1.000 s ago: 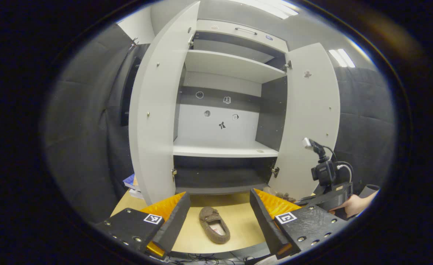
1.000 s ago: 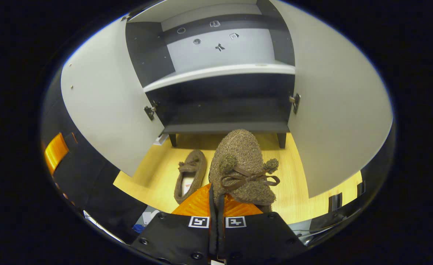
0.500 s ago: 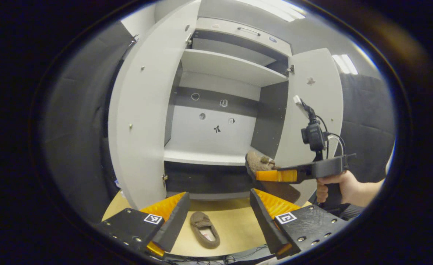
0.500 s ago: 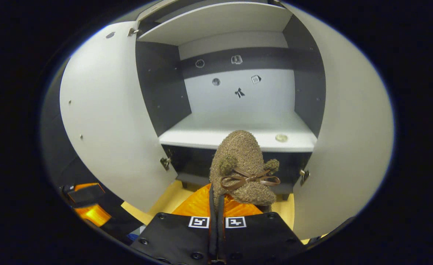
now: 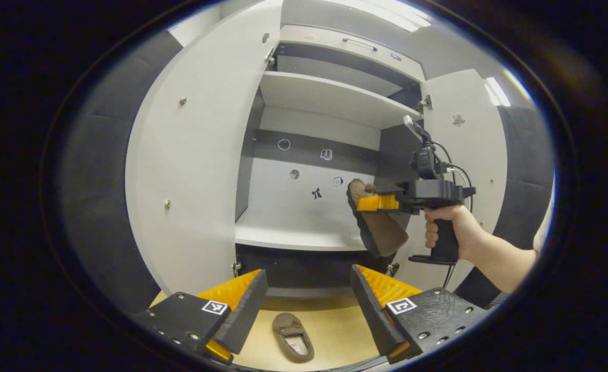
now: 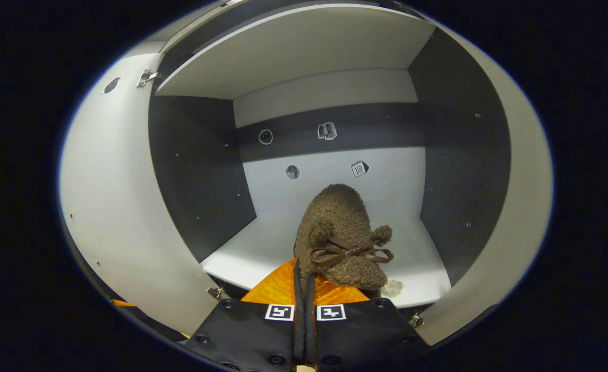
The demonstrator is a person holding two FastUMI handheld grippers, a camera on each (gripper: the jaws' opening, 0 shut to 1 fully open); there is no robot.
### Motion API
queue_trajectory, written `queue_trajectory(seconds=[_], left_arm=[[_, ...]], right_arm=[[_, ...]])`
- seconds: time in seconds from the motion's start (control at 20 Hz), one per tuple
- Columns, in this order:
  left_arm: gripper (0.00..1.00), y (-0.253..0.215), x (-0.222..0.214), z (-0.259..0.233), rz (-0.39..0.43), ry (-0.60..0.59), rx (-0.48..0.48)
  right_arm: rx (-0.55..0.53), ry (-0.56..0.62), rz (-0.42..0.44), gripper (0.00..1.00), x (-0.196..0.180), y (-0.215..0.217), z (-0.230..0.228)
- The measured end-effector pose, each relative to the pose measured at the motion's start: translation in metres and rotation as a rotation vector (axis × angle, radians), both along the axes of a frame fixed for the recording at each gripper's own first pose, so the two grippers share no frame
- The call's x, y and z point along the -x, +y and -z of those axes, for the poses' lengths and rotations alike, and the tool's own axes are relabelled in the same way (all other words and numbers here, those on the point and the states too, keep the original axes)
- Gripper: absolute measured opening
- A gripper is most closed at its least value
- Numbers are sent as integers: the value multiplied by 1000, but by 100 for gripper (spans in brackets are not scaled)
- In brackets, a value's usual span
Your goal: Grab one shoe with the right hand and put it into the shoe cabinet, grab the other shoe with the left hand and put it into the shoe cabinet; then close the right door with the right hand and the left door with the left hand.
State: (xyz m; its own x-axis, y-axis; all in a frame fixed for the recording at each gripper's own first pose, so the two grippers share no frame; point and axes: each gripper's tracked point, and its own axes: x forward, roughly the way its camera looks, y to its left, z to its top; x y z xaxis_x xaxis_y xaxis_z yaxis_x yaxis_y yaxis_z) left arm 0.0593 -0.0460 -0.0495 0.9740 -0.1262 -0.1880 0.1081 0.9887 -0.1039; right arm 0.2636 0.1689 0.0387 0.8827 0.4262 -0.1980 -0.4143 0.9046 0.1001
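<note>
Risen since a second ago from the pale wooden floor [image 5: 335, 330] to the grey two-door shoe cabinet's [image 5: 200, 170] middle shelf [image 6: 262, 248], right gripper [image 6: 304, 294] clenched on one fuzzy brown bow-tied slipper [image 6: 343, 237], left gripper [image 5: 306, 299] spread empty, the matching slipper [image 5: 293, 336] on the floor between its fingers in the left gripper view, shelves bare.

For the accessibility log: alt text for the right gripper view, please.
The right claw is shut on a fuzzy brown slipper with a bow, held toe-first at the open shoe cabinet's middle shelf. Small stickers dot the back panel, and both doors stand open.
</note>
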Motion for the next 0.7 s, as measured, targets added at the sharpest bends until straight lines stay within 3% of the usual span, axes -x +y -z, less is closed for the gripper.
queue_trajectory(seconds=[0.2,0.25,0.35,0.45,0.5,0.55,0.7], left_arm=[[94,-3,-7,0,-25,6,-28],[89,-3,-9,2,-33,11,-31],[94,-1,-11,3,-59,18,-34],[94,3,-16,2,-89,21,-30],[99,6,-18,2,-105,23,-30],[94,9,-18,1,-120,26,-32],[94,22,-17,0,-188,26,-69]], right_arm=[[13,-42,33,0,-49,1,-16],[18,-45,44,2,-60,0,-16],[19,-50,65,2,-80,-3,-14],[34,-38,83,2,-93,-5,-4],[46,-25,88,2,-105,-4,3],[60,-11,89,2,-112,-4,10],[90,13,87,4,-125,4,28]])
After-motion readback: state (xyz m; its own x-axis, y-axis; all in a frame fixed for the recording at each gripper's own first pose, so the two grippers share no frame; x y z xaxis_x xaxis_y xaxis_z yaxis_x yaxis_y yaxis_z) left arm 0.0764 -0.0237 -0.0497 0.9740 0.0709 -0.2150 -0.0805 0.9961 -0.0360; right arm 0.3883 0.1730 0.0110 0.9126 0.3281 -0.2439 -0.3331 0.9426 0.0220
